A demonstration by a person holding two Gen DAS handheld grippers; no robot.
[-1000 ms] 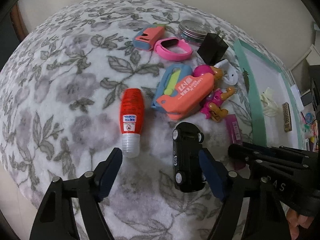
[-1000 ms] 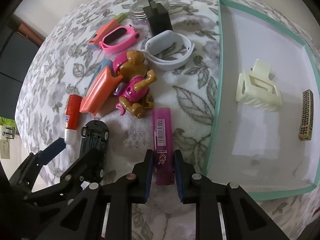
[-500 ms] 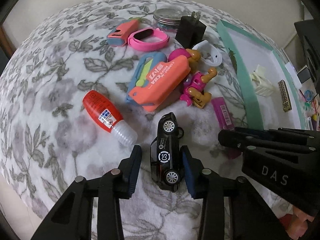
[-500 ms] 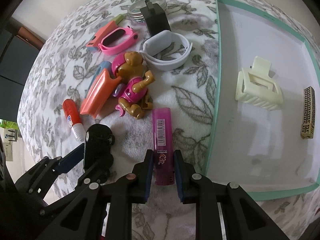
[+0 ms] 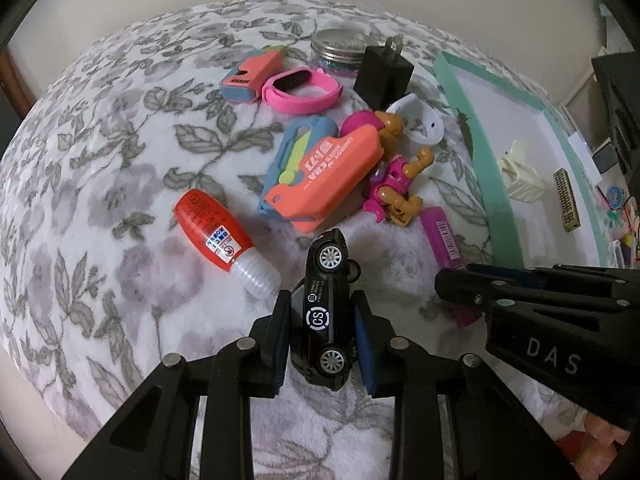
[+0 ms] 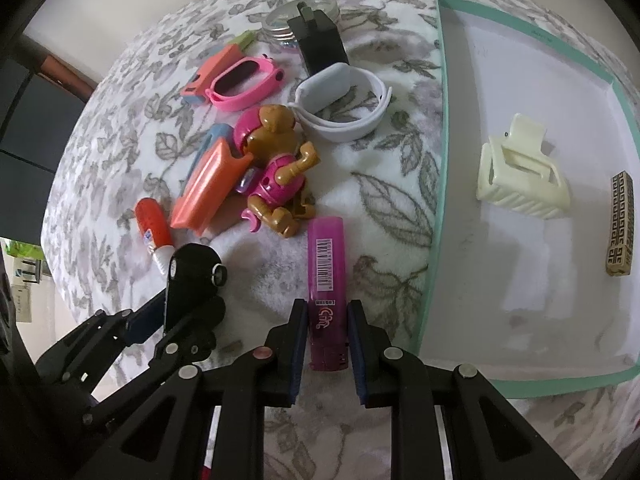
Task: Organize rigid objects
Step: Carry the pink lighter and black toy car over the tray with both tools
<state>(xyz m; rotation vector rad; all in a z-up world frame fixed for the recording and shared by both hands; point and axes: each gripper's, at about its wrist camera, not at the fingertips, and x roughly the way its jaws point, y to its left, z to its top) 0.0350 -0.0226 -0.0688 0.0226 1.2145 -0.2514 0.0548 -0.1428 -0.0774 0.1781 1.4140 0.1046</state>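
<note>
My left gripper [image 5: 322,312] is shut on a black toy car [image 5: 325,308], tilted on its side just above the floral cloth; it also shows in the right wrist view [image 6: 191,280]. My right gripper [image 6: 323,316] is shut on a magenta lighter [image 6: 326,280] that lies on the cloth, beside the teal-rimmed white tray [image 6: 434,216]. The tray holds a cream hair claw [image 6: 520,176] and a gold patterned bar [image 6: 620,224].
On the cloth lie a red glue bottle [image 5: 218,236], an orange and blue cutter [image 5: 324,176], a pink and brown toy figure [image 6: 276,164], a pink band [image 5: 302,90], a white band [image 6: 344,100], a black charger [image 5: 382,76] and a glass jar [image 5: 340,46].
My left gripper closed from wide open onto the black car and tipped it onto its side, lifting it slightly. My right gripper stayed shut on the lighter.
</note>
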